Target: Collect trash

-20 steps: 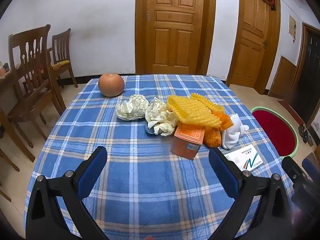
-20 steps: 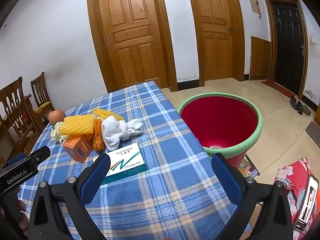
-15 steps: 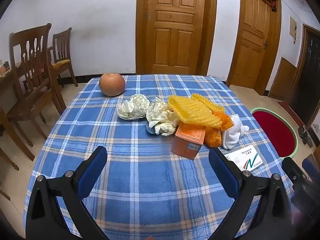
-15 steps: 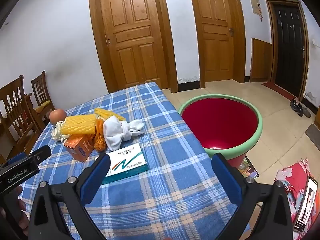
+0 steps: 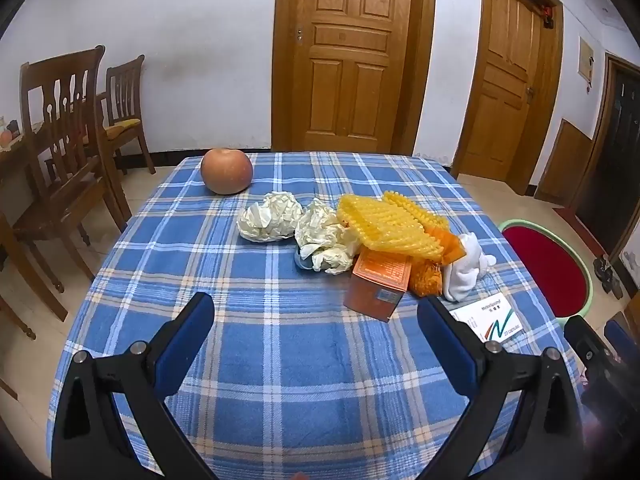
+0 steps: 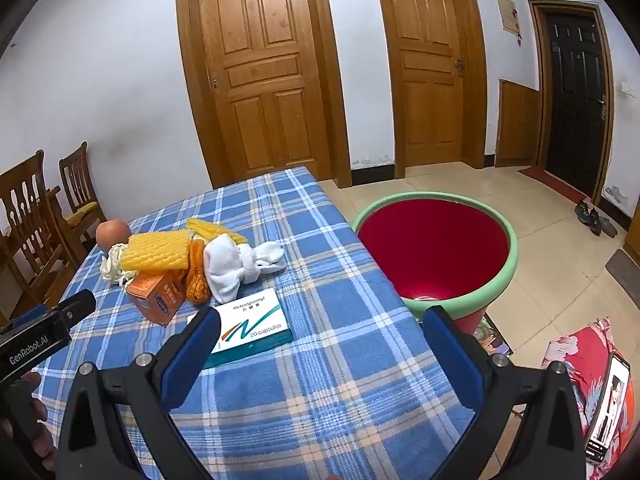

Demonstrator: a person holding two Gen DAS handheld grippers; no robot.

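A pile of trash lies on the blue plaid tablecloth (image 5: pixel 280 360): two crumpled white paper balls (image 5: pixel 270 217), yellow foam netting (image 5: pixel 384 222), an orange box (image 5: pixel 378 280), an orange net bag (image 5: pixel 428 278), a white sock (image 5: pixel 466 268) and a white-and-teal medicine box (image 6: pixel 252 328). A red bin with a green rim (image 6: pixel 436 248) stands on the floor right of the table. My left gripper (image 5: pixel 316 334) is open and empty over the near table. My right gripper (image 6: pixel 320 344) is open and empty, its left finger over the medicine box.
A round orange-brown fruit (image 5: pixel 226 171) sits at the table's far left. Wooden chairs (image 5: pixel 60 152) stand to the left of the table. Wooden doors (image 5: pixel 348 56) line the far wall. Shoes (image 6: pixel 594 218) lie by the dark door.
Both grippers have edged slightly forward toward the pile and stay open. Nothing on the table has moved.
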